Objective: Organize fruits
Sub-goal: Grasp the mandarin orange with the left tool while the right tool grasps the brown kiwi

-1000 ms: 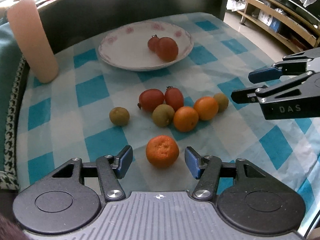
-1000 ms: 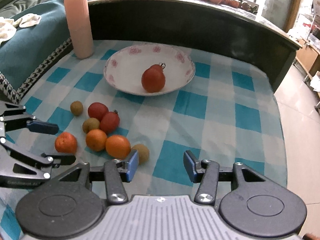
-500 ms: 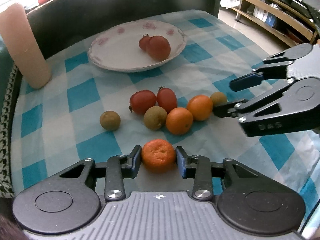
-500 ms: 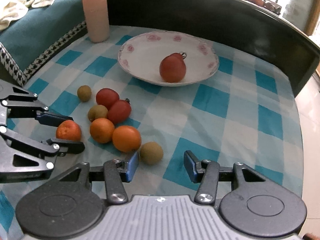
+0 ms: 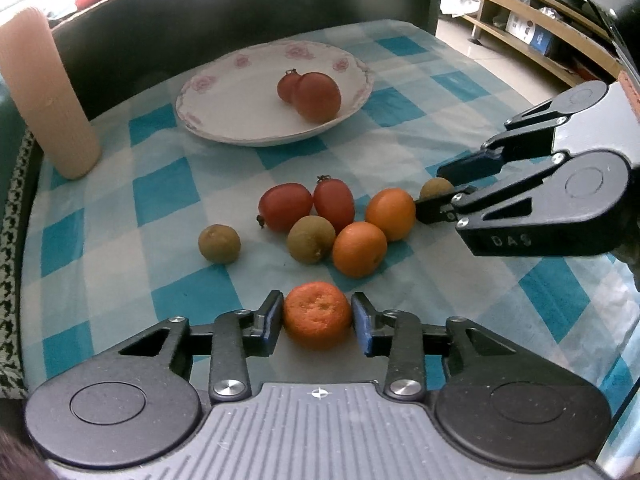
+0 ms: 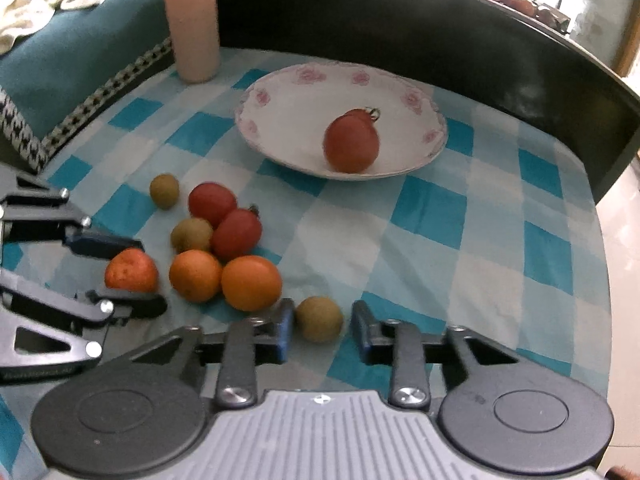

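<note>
My left gripper [image 5: 318, 320] is shut on a dimpled orange mandarin [image 5: 318, 314] low over the checked cloth; the right wrist view shows the same mandarin [image 6: 130, 270] in that gripper [image 6: 150, 275]. My right gripper [image 6: 322, 328] is open, its blue pads either side of a small brown fruit [image 6: 320, 318], with a gap at the right pad. From the left wrist view, this gripper [image 5: 432, 191] straddles that fruit [image 5: 437, 187]. A white floral plate [image 5: 200, 92] holds two tomatoes [image 5: 318, 96]. Loose tomatoes [image 5: 285, 206], oranges [image 5: 359, 248] and brown fruits [image 5: 311, 238] lie clustered mid-cloth.
A tall pink cylinder [image 5: 52, 96] stands at the back left of the table, beside a teal cushion [image 6: 60, 60]. A dark raised rim [image 6: 400, 32] borders the far side. One brown fruit [image 5: 219, 243] lies apart to the left. Shelving [image 5: 540, 36] stands beyond the right edge.
My left gripper closed on the mandarin over the last second. My right gripper moved forward and down to the small brown fruit and its fingers narrowed around it.
</note>
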The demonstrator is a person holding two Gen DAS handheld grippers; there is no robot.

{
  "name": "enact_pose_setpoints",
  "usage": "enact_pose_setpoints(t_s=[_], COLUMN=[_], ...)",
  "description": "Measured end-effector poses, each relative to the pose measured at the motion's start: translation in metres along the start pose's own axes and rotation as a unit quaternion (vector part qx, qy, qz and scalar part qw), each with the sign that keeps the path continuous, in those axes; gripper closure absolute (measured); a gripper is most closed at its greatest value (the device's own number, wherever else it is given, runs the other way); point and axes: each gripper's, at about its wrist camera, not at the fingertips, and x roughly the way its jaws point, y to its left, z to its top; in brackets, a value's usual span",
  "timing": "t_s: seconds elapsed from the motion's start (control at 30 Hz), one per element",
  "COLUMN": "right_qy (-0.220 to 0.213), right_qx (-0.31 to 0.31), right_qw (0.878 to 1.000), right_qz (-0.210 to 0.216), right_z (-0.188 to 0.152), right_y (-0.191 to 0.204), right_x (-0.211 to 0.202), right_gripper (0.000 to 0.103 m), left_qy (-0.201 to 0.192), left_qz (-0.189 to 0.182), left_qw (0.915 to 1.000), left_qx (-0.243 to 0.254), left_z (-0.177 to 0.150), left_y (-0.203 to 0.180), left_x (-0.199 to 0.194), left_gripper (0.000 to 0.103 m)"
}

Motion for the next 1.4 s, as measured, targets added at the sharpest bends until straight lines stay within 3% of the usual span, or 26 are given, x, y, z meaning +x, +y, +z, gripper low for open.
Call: enact_pose_setpoints(t_s=[0.63, 1.07, 1.2, 1.27, 1.4], right_qy=[0.025, 0.030, 0.031, 0.029, 0.032], right_qx=[-0.027, -0.022, -0.027, -0.032, -0.037], right_qw=[0.999, 0.999, 0.999, 0.999, 0.999], right_qz=[-0.008, -0.013, -0.014, -0.018, -0.021], right_z=[-0.024, -0.028, -0.028, -0.028, -0.027], right_y=[0.024, 0.027, 0.028, 0.030, 0.032], right_x=[-0.026, -0.025, -0.025, -0.026, -0.026], right_gripper=[0.062, 0.062, 0.062, 0.062, 0.062], left_qy=[0.014, 0.014, 0.014, 0.014, 0.016], left_qz=[-0.004, 0.004, 0.003, 0.003, 0.004], left_qw=[0.9999, 0.9997, 0.9996, 0.9995, 0.9993], left_qx=[0.007, 0.021, 0.024, 0.028, 0.034], left_z=[-0.014, -0.016, -0.015, -0.015, -0.013], left_y=[-0.010, -0.016, -0.016, -0.018, -0.021], left_x=[-0.009, -0.009, -0.009, -0.010, -0.010], left_gripper=[0.058, 0.049, 0.052, 0.059, 0.059])
